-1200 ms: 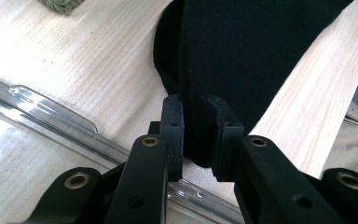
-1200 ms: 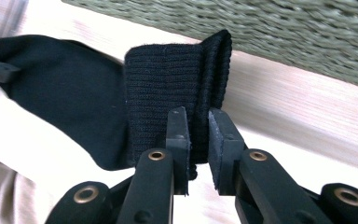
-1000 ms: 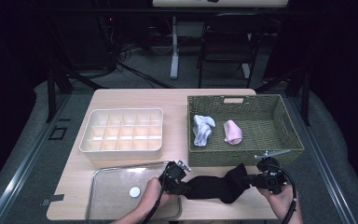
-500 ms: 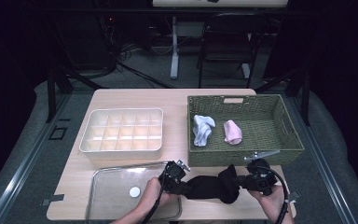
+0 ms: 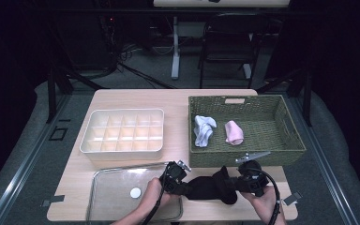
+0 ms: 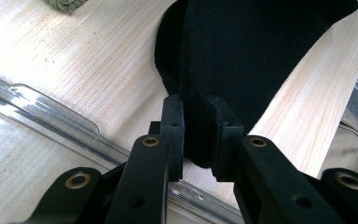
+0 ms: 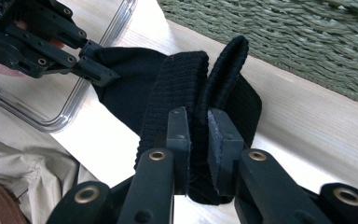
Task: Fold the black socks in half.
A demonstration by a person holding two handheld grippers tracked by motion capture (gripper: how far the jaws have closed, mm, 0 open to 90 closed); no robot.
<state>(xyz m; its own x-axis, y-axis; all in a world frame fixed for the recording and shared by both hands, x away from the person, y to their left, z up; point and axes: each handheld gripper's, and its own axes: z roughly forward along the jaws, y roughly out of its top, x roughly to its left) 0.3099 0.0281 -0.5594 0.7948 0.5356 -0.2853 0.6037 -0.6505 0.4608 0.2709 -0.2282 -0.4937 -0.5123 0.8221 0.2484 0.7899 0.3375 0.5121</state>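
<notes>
High view gives me the black sock [image 5: 211, 186] stretched on the surface between my claws, its long axis running from one to the other. Left claw [image 5: 178, 183] is clamped on the toe end, right claw [image 5: 238, 183] on the folded cuff; the wicker basket [image 5: 290, 145] sits just beyond both.

Tray [image 5: 122, 130] left of basket [image 5: 290, 140]; lid [image 5: 108, 197] before tray.

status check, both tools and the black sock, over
Left tool and right tool both shut on black sock, stretched between them. Wicker basket close behind.
</notes>
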